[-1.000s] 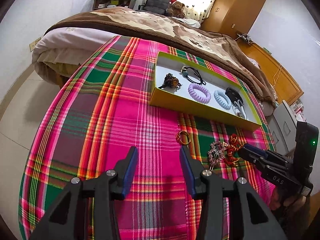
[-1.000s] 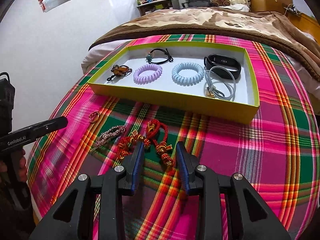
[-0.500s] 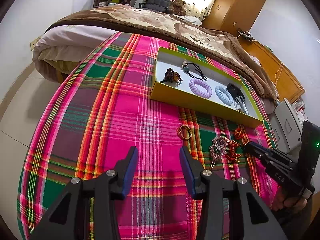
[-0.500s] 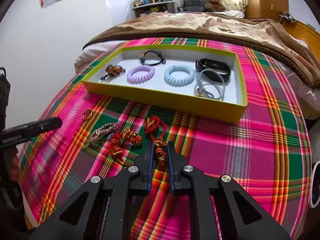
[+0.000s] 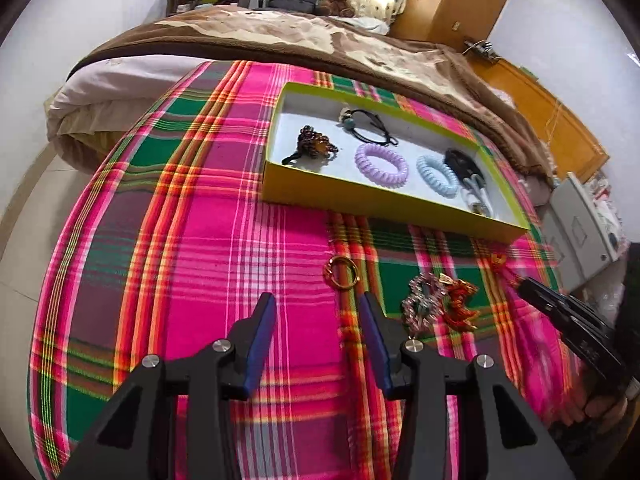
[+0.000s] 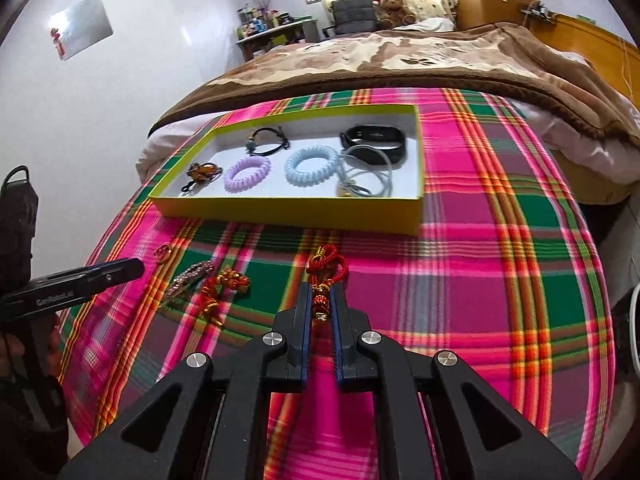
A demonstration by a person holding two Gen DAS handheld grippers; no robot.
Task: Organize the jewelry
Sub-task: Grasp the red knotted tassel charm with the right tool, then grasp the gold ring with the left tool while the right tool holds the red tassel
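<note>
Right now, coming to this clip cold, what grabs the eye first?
The loud pink, green and orange plaid cloth over the bed dominates both views. On it sits a yellow-green tray holding a purple coil hair tie, a blue coil hair tie and a black band. Nearest the camera, the right gripper has its jaws shut on a red knotted cord charm, while the left gripper is open.

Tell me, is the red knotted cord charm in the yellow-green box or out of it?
Out. The red knotted cord charm is outside the yellow-green box, pinched between the shut jaws of the right gripper above the plaid cloth.
</note>
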